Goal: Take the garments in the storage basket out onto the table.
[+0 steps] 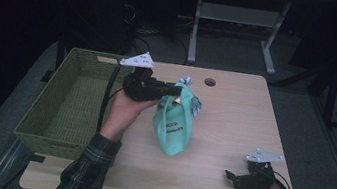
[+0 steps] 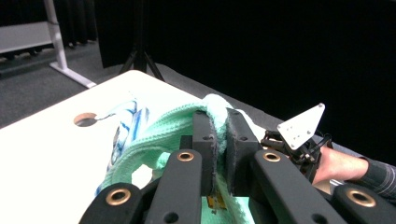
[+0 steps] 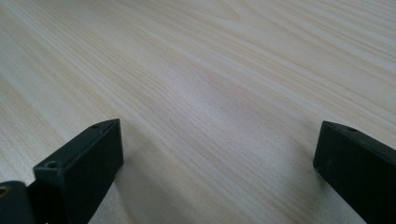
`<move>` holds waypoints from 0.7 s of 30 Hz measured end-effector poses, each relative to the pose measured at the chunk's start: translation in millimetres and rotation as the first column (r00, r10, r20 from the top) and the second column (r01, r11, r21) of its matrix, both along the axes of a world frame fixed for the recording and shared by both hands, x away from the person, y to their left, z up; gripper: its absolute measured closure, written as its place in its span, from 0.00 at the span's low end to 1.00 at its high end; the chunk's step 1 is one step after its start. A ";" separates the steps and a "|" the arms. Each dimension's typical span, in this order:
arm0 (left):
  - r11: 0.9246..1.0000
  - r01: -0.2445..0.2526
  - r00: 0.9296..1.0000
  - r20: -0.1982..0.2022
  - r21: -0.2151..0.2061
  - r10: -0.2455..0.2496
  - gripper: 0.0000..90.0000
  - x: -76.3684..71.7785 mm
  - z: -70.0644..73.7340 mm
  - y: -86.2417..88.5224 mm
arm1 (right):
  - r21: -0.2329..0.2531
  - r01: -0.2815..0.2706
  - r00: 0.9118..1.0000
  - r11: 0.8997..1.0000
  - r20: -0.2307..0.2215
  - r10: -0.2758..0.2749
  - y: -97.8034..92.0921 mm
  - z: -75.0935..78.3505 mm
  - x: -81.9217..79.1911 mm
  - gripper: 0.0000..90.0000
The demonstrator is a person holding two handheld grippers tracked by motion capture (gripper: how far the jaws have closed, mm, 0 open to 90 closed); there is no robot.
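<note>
Left gripper [image 1: 173,91] clamped on the far end of the mint-green cloth [image 1: 174,126], mid-table; cloth's long axis runs near–far, near end resting on the table [image 1: 233,119]. Wicker basket [image 1: 41,121] lies just left of that hand. Right gripper [image 1: 232,179] jaws wide apart, idle at near right, well apart from cloth.

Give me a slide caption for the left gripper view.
Left gripper shut on mint-green knitted garment above the pale table.

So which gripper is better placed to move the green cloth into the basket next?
Left. The left gripper is already clamped on the green cloth, right beside the basket. The right gripper sits open on the table, well apart.
</note>
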State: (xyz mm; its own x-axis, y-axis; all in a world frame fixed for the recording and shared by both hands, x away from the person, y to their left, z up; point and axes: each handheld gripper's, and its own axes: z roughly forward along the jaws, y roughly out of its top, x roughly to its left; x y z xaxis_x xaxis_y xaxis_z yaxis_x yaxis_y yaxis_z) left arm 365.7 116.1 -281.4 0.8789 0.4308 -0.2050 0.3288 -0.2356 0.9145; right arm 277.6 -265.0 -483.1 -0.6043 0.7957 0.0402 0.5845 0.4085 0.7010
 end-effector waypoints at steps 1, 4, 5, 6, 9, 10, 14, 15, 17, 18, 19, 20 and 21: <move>1.000 0.006 1.000 -0.004 0.000 -0.006 0.93 0.6 -2.3 -3.4 | 0.000 0.000 1.000 1.000 0.000 0.000 0.0 0.0 0.0 0.01; 1.000 0.023 1.000 -0.010 0.005 -0.023 0.93 1.7 -11.0 -16.6 | 0.000 0.000 1.000 1.000 0.000 0.000 0.0 0.0 0.0 0.01; 1.000 0.027 1.000 -0.010 0.007 -0.027 0.93 1.7 -13.8 -20.2 | -0.001 -0.001 1.000 1.000 0.001 0.001 -0.1 -0.1 0.1 0.01; 0.999 0.033 0.999 -0.009 0.009 -0.033 0.93 1.8 -16.8 -23.5 | -0.001 -0.001 1.000 1.000 0.003 0.001 -0.1 -0.1 0.2 0.01; 0.999 0.039 0.999 -0.014 0.014 -0.039 0.93 2.6 -24.3 -30.2 | -0.002 -0.002 1.000 1.000 0.004 0.002 -0.2 -0.1 0.2 0.01; 0.999 0.042 0.999 -0.018 0.015 -0.042 0.93 3.2 -27.8 -32.9 | -0.002 -0.002 1.000 1.000 0.005 0.002 -0.2 -0.1 0.3 0.01; 0.998 0.053 0.998 -0.034 0.024 -0.052 0.93 5.7 -42.0 -41.6 | -0.002 -0.002 1.000 1.000 0.004 0.002 -0.2 -0.1 0.2 0.01; 0.998 0.058 0.998 -0.039 0.029 -0.057 0.93 6.4 -45.4 -43.2 | -0.001 -0.001 1.000 1.000 0.001 0.001 -0.1 0.0 0.0 0.01; 0.997 0.066 0.997 -0.044 0.040 -0.064 0.93 8.1 -55.0 -48.7 | -0.001 0.000 1.000 1.000 0.001 0.000 0.0 -0.1 0.0 0.01; 0.997 0.066 0.997 -0.044 0.040 -0.064 0.93 8.1 -55.0 -48.7 | -0.001 -0.001 1.000 1.000 0.001 0.001 -0.1 0.0 0.1 0.01; 0.996 0.067 0.997 -0.047 0.050 -0.065 0.93 8.8 -57.9 -50.9 | -0.001 -0.001 1.000 1.000 0.001 0.001 -0.1 -0.1 0.0 0.01; 0.996 0.070 0.997 -0.048 0.055 -0.067 0.93 9.4 -61.4 -53.4 | -0.001 -0.001 1.000 1.000 0.001 0.001 -0.1 -0.1 0.0 0.01; 0.995 0.073 0.996 -0.045 0.064 -0.071 0.93 9.7 -63.9 -54.7 | -0.001 -0.001 1.000 1.000 0.001 0.001 -0.1 -0.1 0.0 0.01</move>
State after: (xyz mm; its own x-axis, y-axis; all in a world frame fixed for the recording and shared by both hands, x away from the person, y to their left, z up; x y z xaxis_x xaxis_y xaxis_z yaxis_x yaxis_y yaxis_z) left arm 375.5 61.4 -345.3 0.8992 0.3804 -0.2163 0.3471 -0.3190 0.8819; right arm 277.7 -265.1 -483.1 -0.6048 0.7954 0.0391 0.5837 0.4094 0.7012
